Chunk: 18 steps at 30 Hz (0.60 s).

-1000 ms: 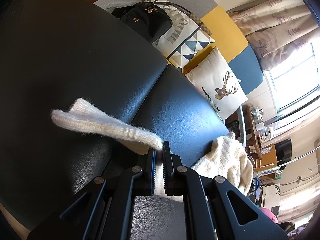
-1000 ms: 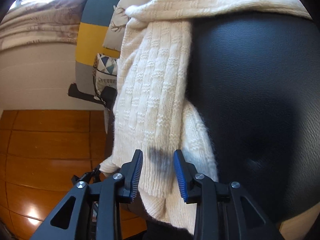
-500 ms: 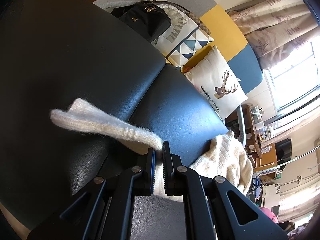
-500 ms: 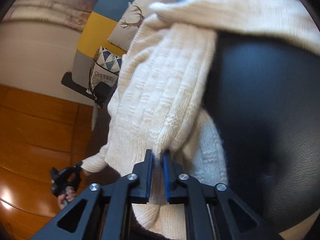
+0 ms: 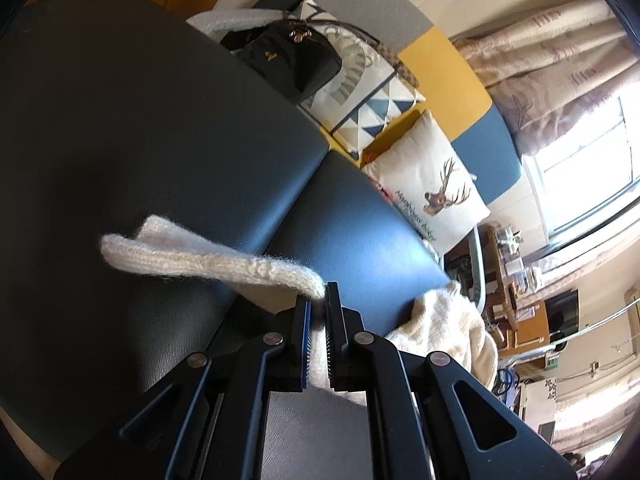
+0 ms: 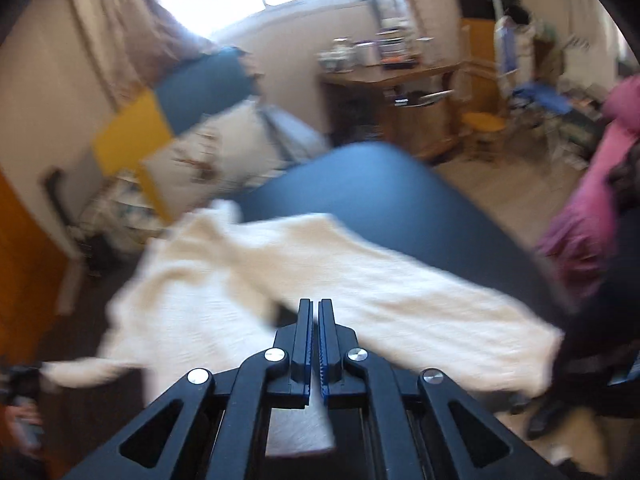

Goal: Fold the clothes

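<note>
Both your tongs are clamped on the cream sweater, spread on the dark bench: left gripper pinching an edge, right gripper likewise. Step: lifting to fold. Next, carry evenly across.

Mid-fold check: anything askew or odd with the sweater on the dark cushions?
The cream sweater lies crumpled, not flat, and part of it droops off the dark cushion's edge. Nothing looks torn or spilled; the right view is blurred.
</note>
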Available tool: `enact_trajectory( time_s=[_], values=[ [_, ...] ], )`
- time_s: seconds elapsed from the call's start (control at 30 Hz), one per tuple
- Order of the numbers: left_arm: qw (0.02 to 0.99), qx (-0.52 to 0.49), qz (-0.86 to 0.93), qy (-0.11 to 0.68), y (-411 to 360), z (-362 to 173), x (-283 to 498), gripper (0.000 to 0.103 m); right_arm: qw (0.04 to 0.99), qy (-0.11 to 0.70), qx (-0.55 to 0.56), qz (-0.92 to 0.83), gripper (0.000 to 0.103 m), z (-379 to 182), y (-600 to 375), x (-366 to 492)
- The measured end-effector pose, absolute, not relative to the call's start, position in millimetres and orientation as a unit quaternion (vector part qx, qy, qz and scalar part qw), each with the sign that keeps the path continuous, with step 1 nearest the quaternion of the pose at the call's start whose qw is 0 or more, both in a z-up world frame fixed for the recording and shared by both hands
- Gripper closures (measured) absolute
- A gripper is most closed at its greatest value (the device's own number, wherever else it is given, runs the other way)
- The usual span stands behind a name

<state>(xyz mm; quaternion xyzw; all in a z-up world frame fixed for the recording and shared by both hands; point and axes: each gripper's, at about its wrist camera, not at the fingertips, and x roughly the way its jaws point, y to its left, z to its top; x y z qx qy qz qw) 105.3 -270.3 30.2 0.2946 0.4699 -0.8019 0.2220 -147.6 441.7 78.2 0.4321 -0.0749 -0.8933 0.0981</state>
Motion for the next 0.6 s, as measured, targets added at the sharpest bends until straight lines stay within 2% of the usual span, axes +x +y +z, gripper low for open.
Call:
enact_trajectory(
  time_s=[0.07,0.13,0.27,0.4,0.5,0.6],
  values=[
    [0.224,0.296,-0.804,0.464,-271.1,35.0,102.0,0.099,0.088,-0.09,0.457,-0.881,0.101,57.4,452.9,-157.0],
    [0.225,0.301,-0.809,0.451,-267.0,39.4,97.4,0.099,0.135,-0.128,0.467,-0.864,0.098,45.0,446.4,-154.8],
    [0.242,0.296,-0.819,0.428,-267.4,49.3,90.3,0.098,0.237,-0.15,0.482,-0.83,0.095,29.9,396.2,-140.0],
    [0.262,0.293,-0.818,0.42,-281.4,56.0,84.3,0.098,0.311,-0.034,0.493,-0.812,0.095,12.6,310.8,-110.6],
    [0.285,0.278,-0.816,0.419,-300.8,62.2,87.5,0.098,0.292,0.031,0.522,-0.801,0.095,-13.9,274.2,-108.7],
    [0.316,0.268,-0.813,0.409,-327.8,67.5,91.5,0.098,0.277,0.021,0.545,-0.791,0.095,-31.9,270.0,-114.3]
  ],
)
